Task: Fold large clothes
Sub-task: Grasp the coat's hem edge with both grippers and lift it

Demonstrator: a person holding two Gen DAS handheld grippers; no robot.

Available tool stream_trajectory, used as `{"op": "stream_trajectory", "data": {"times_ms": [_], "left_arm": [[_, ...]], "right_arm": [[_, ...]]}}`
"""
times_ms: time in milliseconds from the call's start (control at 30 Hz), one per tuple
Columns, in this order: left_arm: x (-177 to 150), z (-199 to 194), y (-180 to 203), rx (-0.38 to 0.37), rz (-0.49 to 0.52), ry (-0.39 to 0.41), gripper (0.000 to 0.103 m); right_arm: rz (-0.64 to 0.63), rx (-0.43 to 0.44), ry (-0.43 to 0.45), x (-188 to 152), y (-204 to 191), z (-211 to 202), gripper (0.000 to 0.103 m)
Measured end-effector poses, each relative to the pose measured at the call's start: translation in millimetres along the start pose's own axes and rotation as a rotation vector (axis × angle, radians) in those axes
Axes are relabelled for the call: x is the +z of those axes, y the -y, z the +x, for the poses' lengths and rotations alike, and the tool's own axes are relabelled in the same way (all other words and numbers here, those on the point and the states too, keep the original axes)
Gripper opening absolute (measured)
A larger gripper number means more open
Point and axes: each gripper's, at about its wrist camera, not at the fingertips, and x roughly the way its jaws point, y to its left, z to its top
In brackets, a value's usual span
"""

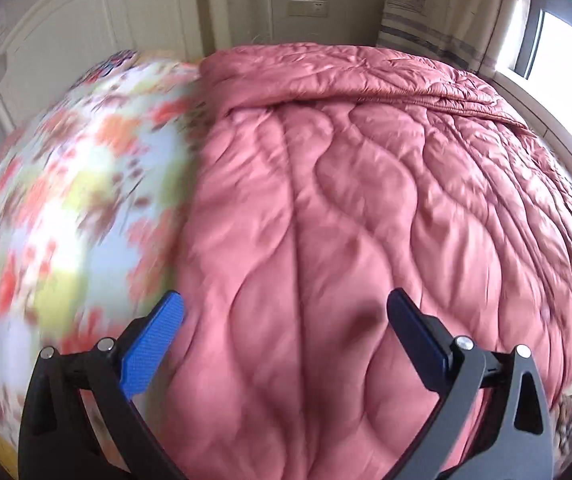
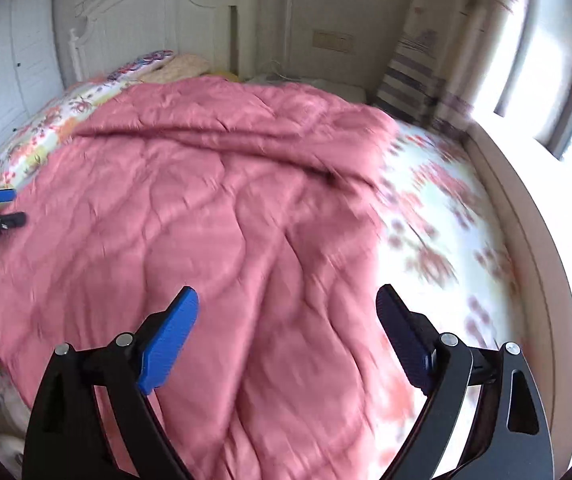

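This is a bedroom in a home. A bed fills most of both views, dressed with a floral sheet (image 2: 446, 216) in orange, red and pale green, and a pink quilted comforter (image 2: 214, 216) spread over it. At the head stands a white headboard (image 2: 158, 4) with an arched, panelled top and turned posts, and pillows (image 2: 166, 65) lie against it. White panelled wardrobe doors (image 2: 2, 80) line the wall on one side. On the other side a patterned, striped curtain (image 1: 438, 12) hangs beside a bright window (image 1: 566, 44). A light switch plate (image 1: 308, 7) is set into the beige wall beside the headboard.
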Motion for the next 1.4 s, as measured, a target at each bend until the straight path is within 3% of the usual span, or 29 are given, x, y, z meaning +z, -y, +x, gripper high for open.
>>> {"op": "stream_trajectory", "data": {"times_ms": [200, 300, 433, 567, 633, 700, 733, 767, 800, 833, 900, 1033, 1167, 1300, 1400], "left_arm": [[-59.0, -29.2, -12.3, -0.083, -0.031, 0.005, 0.101], [-71.1, -30.3, -14.0, -0.09, -0.061, 0.006, 0.101], [-77.8, -30.9, -16.1, -0.087, -0.121, 0.031, 0.101], [-75.5, -31.0, -8.4, -0.119, -0.141, 0.047, 0.1], [-71.0, -29.7, 2.2, -0.136, -0.122, 0.049, 0.091], [-66.4, -28.3, 9.1, -0.15, -0.132, 0.053, 0.071], [-64.6, -27.6, 10.5, -0.155, -0.136, 0.054, 0.063], [-63.4, -26.9, 10.7, -0.162, -0.144, 0.054, 0.039], [-63.3, -25.4, 8.5, -0.191, -0.167, 0.049, 0.025], [-64.3, -24.5, 5.2, -0.232, -0.198, 0.045, 0.023], [-68.3, -31.1, 3.2, -0.246, -0.202, 0.069, 0.017], [-81.9, -84.8, -4.5, -0.313, -0.21, 0.151, 0.017], [-105.1, -166.7, -17.3, -0.389, -0.199, 0.286, 0.017], [-120.0, -233.9, -46.1, -0.509, -0.267, 0.43, 0.018], [-103.2, -254.4, -62.7, -0.564, -0.299, 0.503, 0.02]], "right_arm": [[0.213, 0.07, 0.011, -77.2, 31.1, -38.0, 0.087], [0.291, 0.123, 0.005, -101.7, 37.8, -41.4, 0.087], [0.318, 0.164, -0.019, -116.9, 33.5, -38.3, 0.087], [0.275, 0.198, -0.007, -111.5, 12.4, -27.9, 0.086], [0.285, 0.215, 0.022, -105.0, 8.7, -23.4, 0.07], [0.335, 0.264, 0.041, -100.5, 11.8, -17.1, 0.039], [0.355, 0.286, 0.05, -99.8, 12.7, -13.5, 0.033], [0.367, 0.296, 0.062, -100.6, 13.5, -12.6, 0.029], [0.376, 0.307, 0.071, -101.6, 13.5, -12.3, 0.025], [0.391, 0.327, 0.082, -103.6, 14.3, -13.7, 0.023], [0.418, 0.361, 0.1, -107.0, 17.2, -20.1, 0.019], [0.38, 0.468, 0.138, -112.4, 14.1, -64.3, 0.019], [0.277, 0.577, 0.242, -116.4, 4.2, -149.4, 0.018], [0.181, 0.593, 0.423, -108.2, 3.5, -236.3, 0.018], [0.155, 0.579, 0.5, -84.6, 7.8, -258.7, 0.018]]}}
